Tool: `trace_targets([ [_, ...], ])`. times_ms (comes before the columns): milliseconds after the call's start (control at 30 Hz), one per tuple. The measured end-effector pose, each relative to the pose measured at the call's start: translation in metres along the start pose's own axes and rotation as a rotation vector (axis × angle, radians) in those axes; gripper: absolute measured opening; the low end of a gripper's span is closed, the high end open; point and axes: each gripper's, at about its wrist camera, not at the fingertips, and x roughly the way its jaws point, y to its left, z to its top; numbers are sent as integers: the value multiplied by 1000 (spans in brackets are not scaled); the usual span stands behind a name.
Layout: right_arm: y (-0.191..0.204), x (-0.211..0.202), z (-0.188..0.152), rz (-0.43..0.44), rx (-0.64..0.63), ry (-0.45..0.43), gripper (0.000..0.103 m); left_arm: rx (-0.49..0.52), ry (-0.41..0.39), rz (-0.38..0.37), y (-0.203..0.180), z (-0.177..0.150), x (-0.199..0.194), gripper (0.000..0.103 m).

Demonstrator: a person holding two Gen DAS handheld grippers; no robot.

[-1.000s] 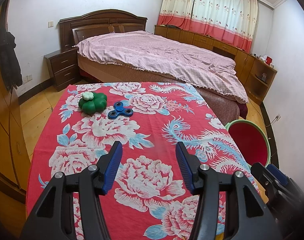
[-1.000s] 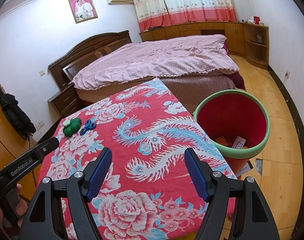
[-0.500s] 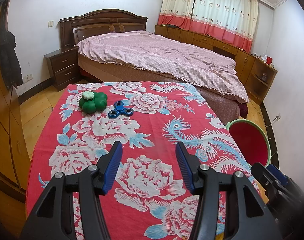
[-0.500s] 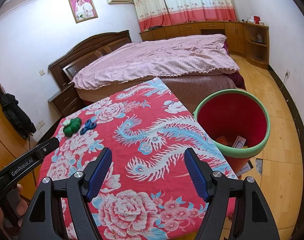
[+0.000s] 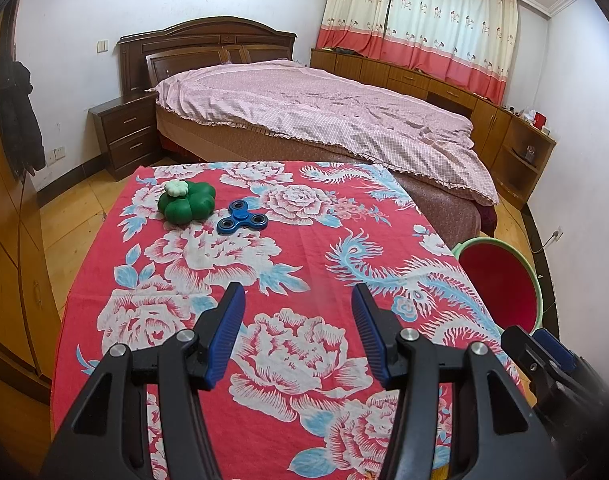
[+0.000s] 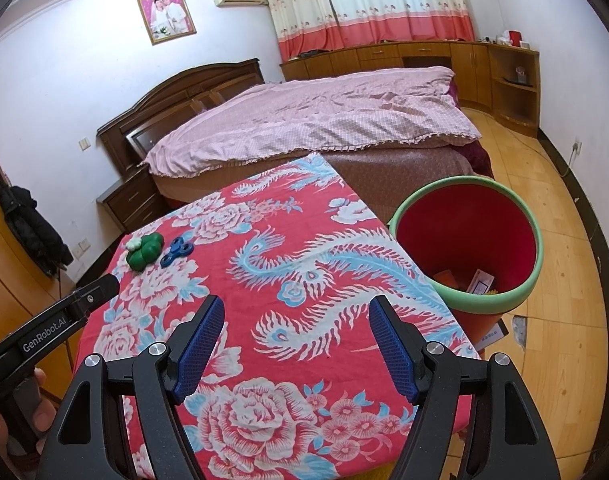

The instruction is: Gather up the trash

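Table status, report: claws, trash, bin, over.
Left claw and right claw open, empty, above the table. Green clover toy and blue fidget spinner at far corner. Red bin beside table; path clear.

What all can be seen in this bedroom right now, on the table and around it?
green clover-shaped toy: one, green with a small white flower piece on top, far left part of the table
fidget spinner: one, blue, just right of the green toy, apart from it
tablecloth: one, red with white and blue flowers, covering the table
bin: one, red inside with a green rim, on the floor at the table's right side, some scraps at its bottom
bed: one, pink cover, dark wooden headboard, beyond the table
nightstand: one, dark wood, left of the bed
curtains: cream and red, far wall
framed photo: one, on the wall
left gripper: black with blue pads, open, empty, above the table
right gripper: same, open, empty
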Motion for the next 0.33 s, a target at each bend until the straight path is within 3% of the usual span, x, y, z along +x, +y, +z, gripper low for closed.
trace_targets([
  [333, 1, 4, -7, -3, -1, 9, 76, -4, 9, 5, 7, -7, 0, 55],
])
